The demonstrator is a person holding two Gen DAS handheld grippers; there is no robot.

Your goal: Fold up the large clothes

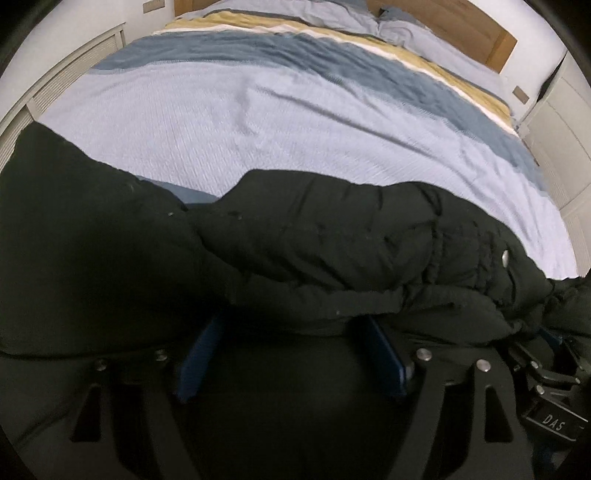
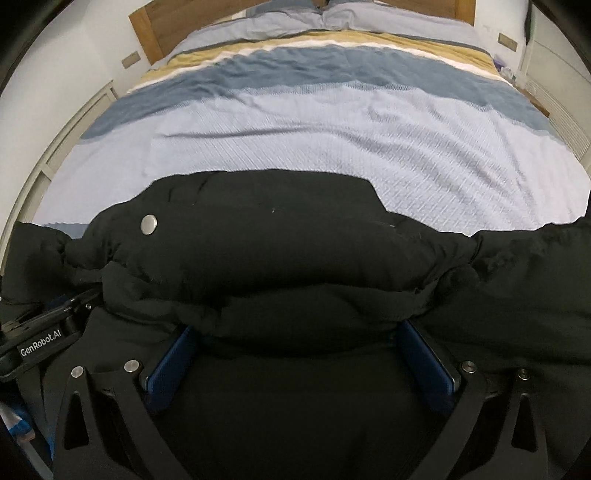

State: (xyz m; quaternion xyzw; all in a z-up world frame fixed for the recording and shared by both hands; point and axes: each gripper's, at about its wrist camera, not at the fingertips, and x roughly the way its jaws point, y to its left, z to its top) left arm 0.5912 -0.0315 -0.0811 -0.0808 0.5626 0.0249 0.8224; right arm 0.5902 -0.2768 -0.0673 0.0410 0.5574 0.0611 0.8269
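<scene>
Jacket: the black padded jacket point(image 1: 332, 240) lies bunched across the near edge of the bed, filling the 3-to-9 o'clock lower half of both wrist views.
Material: judge it soft, bulky and fairly light; the quilted filling will spring back, and the smooth shell may slip on the pads.
Snap button: a metal snap point(image 2: 149, 224) shows at 10 o'clock in the right wrist view (it marks the front placket edge).
Hold point: take a hem or seam ridge, not the puffed middle; a thick fold gives your pads more to bite.
Left gripper: the left gripper point(image 1: 291, 325) has its jaws standing fairly wide, a roll of jacket lying over the blue fingers point(image 1: 384, 354); whether the pads press on it you cannot tell.
Right gripper: the right gripper point(image 2: 301, 332) has its jaws at their widest, the blue pads point(image 2: 428, 365) straddling a fat fold, not pinching it.
Bedding: the striped bedspread point(image 2: 295, 129) lies flat from 10 to 2 o'clock, beyond the jacket.
Surroundings: wooden headboard point(image 2: 162, 33) at 12 o'clock.
</scene>
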